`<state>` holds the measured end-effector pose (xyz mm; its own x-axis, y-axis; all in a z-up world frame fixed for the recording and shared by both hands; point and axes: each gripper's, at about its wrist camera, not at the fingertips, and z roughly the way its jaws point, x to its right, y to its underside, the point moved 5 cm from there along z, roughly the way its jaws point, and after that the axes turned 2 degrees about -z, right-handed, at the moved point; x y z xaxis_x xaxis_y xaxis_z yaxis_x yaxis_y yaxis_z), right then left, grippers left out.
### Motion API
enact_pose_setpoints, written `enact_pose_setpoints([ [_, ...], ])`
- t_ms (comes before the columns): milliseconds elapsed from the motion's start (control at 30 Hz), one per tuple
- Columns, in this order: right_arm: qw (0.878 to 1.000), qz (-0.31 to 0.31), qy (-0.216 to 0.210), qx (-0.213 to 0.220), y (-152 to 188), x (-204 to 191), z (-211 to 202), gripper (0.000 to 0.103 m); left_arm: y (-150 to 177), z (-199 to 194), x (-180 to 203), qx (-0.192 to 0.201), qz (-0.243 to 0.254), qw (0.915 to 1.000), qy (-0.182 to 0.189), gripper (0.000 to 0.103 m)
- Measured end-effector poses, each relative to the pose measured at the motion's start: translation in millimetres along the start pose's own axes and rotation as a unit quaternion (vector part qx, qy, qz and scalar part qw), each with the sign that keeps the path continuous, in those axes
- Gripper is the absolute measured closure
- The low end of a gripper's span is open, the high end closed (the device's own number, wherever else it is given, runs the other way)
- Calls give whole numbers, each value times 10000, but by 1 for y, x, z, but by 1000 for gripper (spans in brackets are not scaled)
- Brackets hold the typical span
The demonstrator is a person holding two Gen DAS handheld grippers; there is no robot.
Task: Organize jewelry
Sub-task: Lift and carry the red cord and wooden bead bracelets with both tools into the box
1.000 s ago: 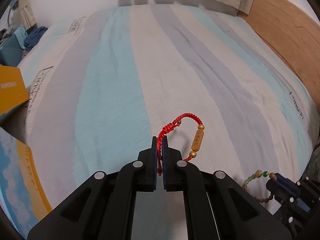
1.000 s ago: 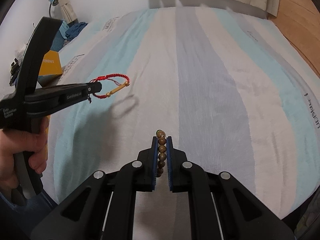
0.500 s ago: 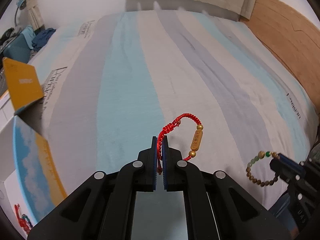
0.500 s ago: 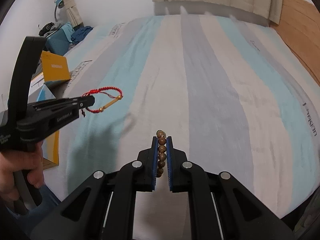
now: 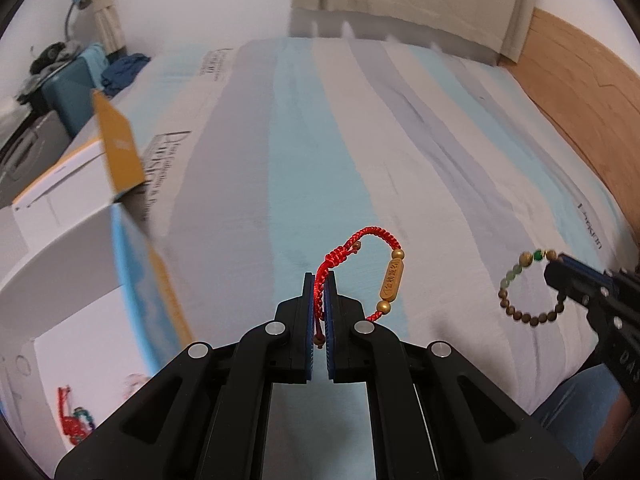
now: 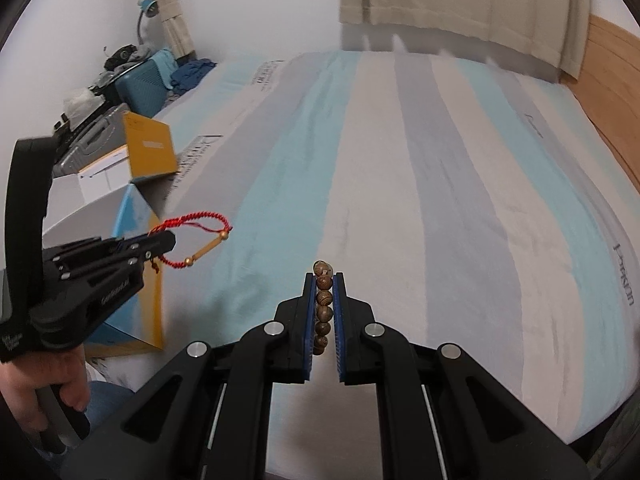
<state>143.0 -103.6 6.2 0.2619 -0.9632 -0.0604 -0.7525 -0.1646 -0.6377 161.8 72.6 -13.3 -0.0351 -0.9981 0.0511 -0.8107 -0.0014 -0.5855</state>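
My left gripper point(image 5: 319, 280) is shut on a red braided cord bracelet point(image 5: 374, 236) with a gold tube bead point(image 5: 391, 281), held above the striped bed. It also shows in the right wrist view point(image 6: 188, 240), at the left gripper's tip point(image 6: 170, 242). My right gripper point(image 6: 324, 280) is shut on a brown wooden bead bracelet point(image 6: 323, 300). In the left wrist view that bracelet point(image 5: 524, 312) hangs as a loop with green beads from the right gripper's tip point(image 5: 554, 270).
The bed point(image 6: 420, 200) has blue, grey and cream stripes. An open box point(image 5: 80, 264) with a yellow flap point(image 5: 118, 152) stands at the bed's left edge, with jewelry point(image 5: 72, 420) inside. Wooden floor point(image 5: 580, 80) lies right. A teal suitcase point(image 6: 140, 84) stands far left.
Both grippers have pulled back and lifted with their bracelets still held. The open box has come much closer on the left, and its inside now shows.
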Motion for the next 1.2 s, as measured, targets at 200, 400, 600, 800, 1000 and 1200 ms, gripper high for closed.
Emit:
enact_pose_setpoints([
  [200,9996,-225,-143,49,-16,-43,0,96,6,-29,-51,121,-258,9993,-247,100],
  [400,9985,-421,-319,106,-28,-86,0,96,18,-55,-103,203,-539,9969,-527,100],
  [600,9956,-703,-592,207,-38,-139,-4,96,40,-88,-159,321,-807,9929,-809,100],
  [800,9898,-1081,-883,283,-44,-202,-6,96,69,-109,-219,297,-1185,9861,-1125,100],
  [1000,9832,-1395,-1152,261,-40,-255,-3,96,98,-119,-268,184,-1554,9786,-1339,100],
  [1200,9778,-1616,-1332,39,-26,-296,16,96,125,-118,-298,29,-1861,9725,-1399,99],
])
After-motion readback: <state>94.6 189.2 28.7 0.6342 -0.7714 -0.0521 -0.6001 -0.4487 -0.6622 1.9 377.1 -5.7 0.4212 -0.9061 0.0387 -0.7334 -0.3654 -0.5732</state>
